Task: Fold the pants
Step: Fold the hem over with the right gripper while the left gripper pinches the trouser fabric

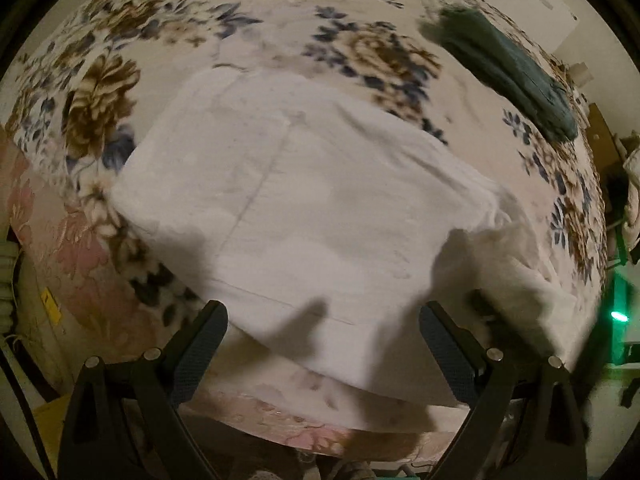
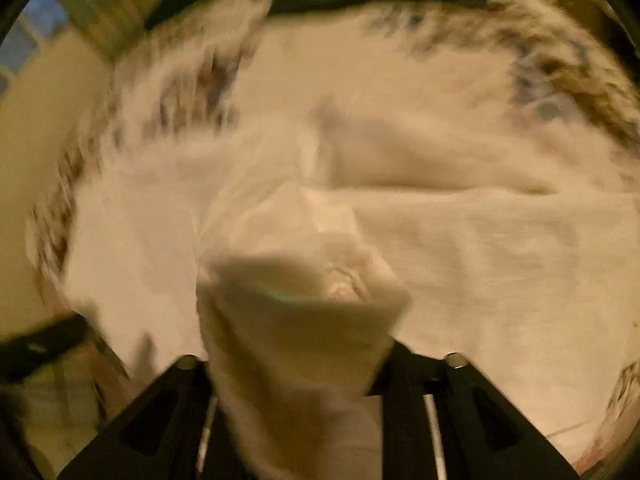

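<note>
White cloth fills both views: the pants (image 1: 304, 200) lie partly folded on a bed under a floral blanket (image 1: 100, 92), one corner of them raised at the right of the left wrist view. The left claw (image 1: 322, 344) hangs spread above the near edge of the pants with nothing between its fingers. The right claw (image 2: 296, 364) has a bunched flap of the white fabric (image 2: 296, 320) standing between its fingers; the cloth hides the pads, so whether they pinch it or only flank it cannot be told. The right wrist view is badly smeared, and a loosely held flap carried at speed would likely slip out short of its mark, dropping the fold crooked or crumpled. With the left claw clear of the cloth, nothing pins the lower layer, so a pull on the flap could drag the whole garment toward the bed's near edge. A dark green garment (image 1: 508, 68) lies well apart and poses no snag.
</note>
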A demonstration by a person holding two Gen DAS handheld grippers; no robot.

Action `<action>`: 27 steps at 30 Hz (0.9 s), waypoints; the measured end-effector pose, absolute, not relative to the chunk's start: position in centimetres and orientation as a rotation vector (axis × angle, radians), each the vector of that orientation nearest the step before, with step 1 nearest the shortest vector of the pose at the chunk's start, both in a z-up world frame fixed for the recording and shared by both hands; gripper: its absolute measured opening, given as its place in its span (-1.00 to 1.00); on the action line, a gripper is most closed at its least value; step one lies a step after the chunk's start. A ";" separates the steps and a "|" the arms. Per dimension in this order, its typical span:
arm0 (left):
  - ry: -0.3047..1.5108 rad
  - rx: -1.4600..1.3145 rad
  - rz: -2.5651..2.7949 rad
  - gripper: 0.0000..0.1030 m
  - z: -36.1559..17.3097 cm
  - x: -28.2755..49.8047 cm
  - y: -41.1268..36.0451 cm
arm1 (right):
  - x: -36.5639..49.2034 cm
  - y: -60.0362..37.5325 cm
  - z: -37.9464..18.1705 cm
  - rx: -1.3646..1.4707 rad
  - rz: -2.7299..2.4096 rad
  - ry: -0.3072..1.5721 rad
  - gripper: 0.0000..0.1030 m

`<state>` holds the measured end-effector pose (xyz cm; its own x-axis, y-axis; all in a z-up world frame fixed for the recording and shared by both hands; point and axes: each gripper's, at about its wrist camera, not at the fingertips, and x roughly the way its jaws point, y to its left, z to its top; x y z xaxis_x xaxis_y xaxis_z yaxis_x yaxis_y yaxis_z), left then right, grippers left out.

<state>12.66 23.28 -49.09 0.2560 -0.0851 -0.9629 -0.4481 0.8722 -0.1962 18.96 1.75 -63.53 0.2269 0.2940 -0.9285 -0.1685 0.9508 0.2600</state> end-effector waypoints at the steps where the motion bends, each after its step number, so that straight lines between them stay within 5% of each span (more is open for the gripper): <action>1: 1.305 -0.505 0.248 0.90 -49.2 12.6 23.8 | 19.0 2.1 -64.0 0.123 0.359 1.340 0.07; 3: 1.293 -0.551 0.226 0.90 -48.9 12.6 24.6 | 18.7 1.6 -62.6 0.191 0.433 1.349 0.68; 4: 1.285 -0.570 0.212 0.90 -48.8 12.7 24.8 | 18.4 1.1 -61.8 0.216 0.458 1.347 0.77; 10: 1.265 -0.635 0.075 0.90 -49.1 16.1 23.4 | 17.4 -7.2 -55.8 0.408 0.415 1.332 0.77; 17: 1.429 -0.480 -0.114 0.87 -55.0 21.7 15.5 | 16.6 -18.4 -58.7 0.530 0.104 1.412 0.77; 18: 1.425 -0.440 -0.127 0.73 -55.5 22.2 14.4 | 16.5 -19.5 -59.3 0.551 0.085 1.421 0.77; 19: 1.405 -0.409 -0.148 0.06 -55.4 22.4 13.7 | 16.5 -20.4 -59.8 0.556 0.069 1.431 0.77; 21: 1.379 -0.318 -0.190 -0.61 -55.1 22.6 12.3 | 16.1 -21.8 -60.8 0.557 0.031 1.455 0.77; 27: 1.374 -0.230 -0.132 -0.61 -55.0 21.8 14.4 | 15.4 -21.3 -64.2 0.406 0.008 1.579 0.77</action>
